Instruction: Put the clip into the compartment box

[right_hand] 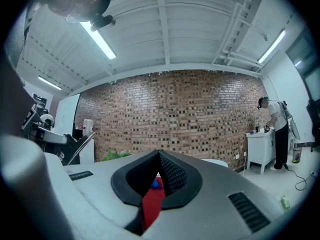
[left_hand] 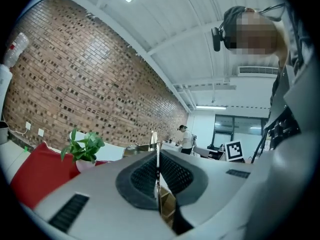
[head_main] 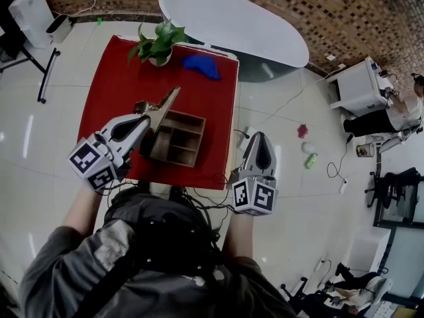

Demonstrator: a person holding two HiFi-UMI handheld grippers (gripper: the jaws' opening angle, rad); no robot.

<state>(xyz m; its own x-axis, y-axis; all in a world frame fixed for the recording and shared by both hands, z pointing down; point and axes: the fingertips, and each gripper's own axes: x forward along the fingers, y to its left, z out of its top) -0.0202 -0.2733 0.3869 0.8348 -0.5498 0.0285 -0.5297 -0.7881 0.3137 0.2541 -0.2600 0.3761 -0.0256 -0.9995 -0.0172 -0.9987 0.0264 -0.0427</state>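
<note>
Left gripper: jaws pinched tight on a metal clip, held over the far left corner of the wooden compartment box; the clip's lever points away from the person.
Right gripper: jaws together, empty, at the red tablecloth's near right edge.
Beyond: potted plant, blue object.

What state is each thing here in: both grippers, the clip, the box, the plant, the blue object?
left gripper: shut on the clip.
clip: held, lifted off the red table.
compartment box: standing on the red table, compartments look empty.
right gripper: shut, nothing between its jaws.
potted plant: upright.
blue object: lying on the red table.
</note>
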